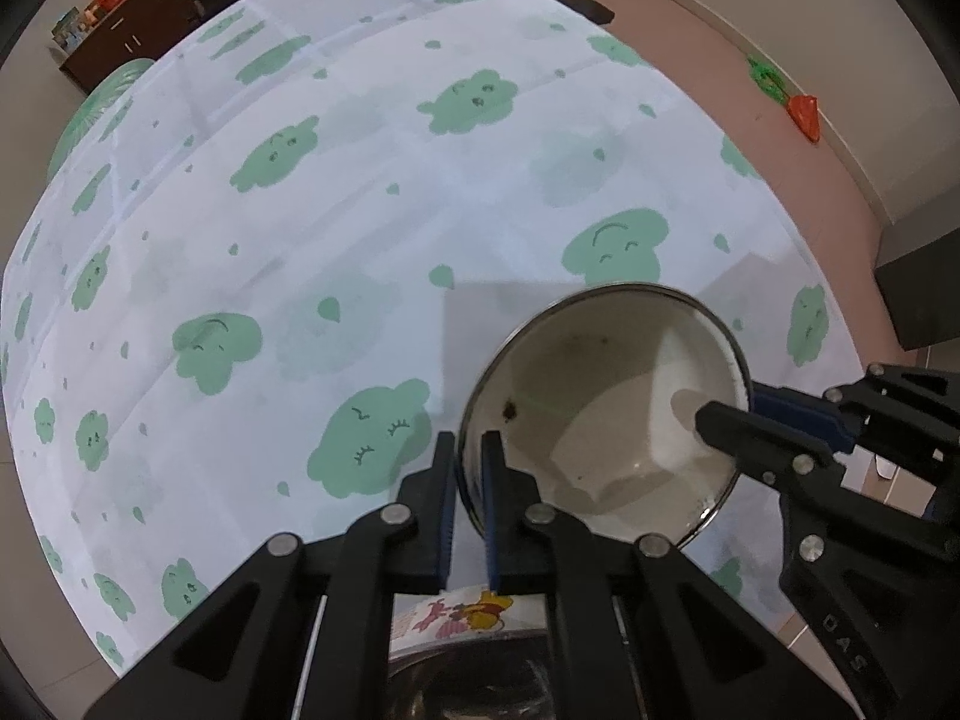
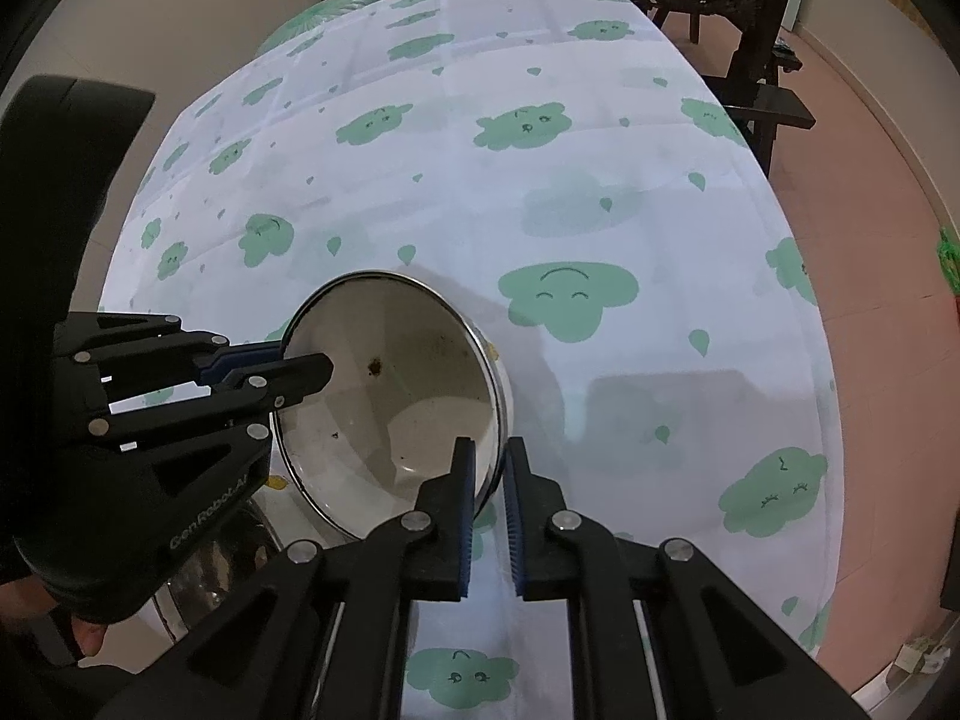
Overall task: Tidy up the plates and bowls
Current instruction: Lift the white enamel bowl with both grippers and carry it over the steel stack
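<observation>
A white enamel bowl [image 1: 606, 408] with a dark metal rim is held tilted above the table, its stained inside facing both cameras; it also shows in the right wrist view [image 2: 390, 396]. My left gripper [image 1: 468, 456] is shut on its left rim, and shows at the left of the right wrist view [image 2: 300, 369]. My right gripper [image 2: 489, 462] is shut on the opposite rim, and shows at the right of the left wrist view [image 1: 738, 420]. A second metal bowl with a cartoon print [image 1: 468, 654] sits below, also seen in the right wrist view [image 2: 222, 570].
The table wears a white cloth with green cloud faces [image 1: 360, 240]. A dark wooden table and bench [image 2: 720, 18] stand beyond the far end. A brown cabinet [image 1: 120, 30] stands at the far left. The pink floor [image 2: 870, 210] lies to the right.
</observation>
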Tool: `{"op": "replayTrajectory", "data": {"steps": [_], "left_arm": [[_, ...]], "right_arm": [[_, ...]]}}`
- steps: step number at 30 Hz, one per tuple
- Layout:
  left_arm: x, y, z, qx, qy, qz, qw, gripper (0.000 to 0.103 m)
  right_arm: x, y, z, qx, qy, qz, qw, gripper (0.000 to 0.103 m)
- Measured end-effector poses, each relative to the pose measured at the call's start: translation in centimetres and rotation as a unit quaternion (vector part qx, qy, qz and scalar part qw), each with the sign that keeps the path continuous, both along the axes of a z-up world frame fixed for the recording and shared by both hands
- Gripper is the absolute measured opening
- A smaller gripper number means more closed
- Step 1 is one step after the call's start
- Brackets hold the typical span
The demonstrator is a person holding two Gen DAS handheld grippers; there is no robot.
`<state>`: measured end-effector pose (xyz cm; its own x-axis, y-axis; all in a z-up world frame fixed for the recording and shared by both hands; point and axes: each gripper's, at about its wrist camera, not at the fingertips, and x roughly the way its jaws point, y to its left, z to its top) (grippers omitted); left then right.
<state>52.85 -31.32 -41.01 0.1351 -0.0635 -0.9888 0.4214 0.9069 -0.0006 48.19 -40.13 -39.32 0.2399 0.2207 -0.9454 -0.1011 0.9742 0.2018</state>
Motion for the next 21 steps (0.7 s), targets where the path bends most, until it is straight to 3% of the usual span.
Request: {"op": "replayTrajectory", "data": {"steps": [21], "left_arm": [[-1.1,2.4,4.4,-0.009,-0.024,0.017,0.9995,0.004]], "right_arm": [[-1.2,2.0,4.3,0.0,-0.022,0.022,1.0,0.011]]}}
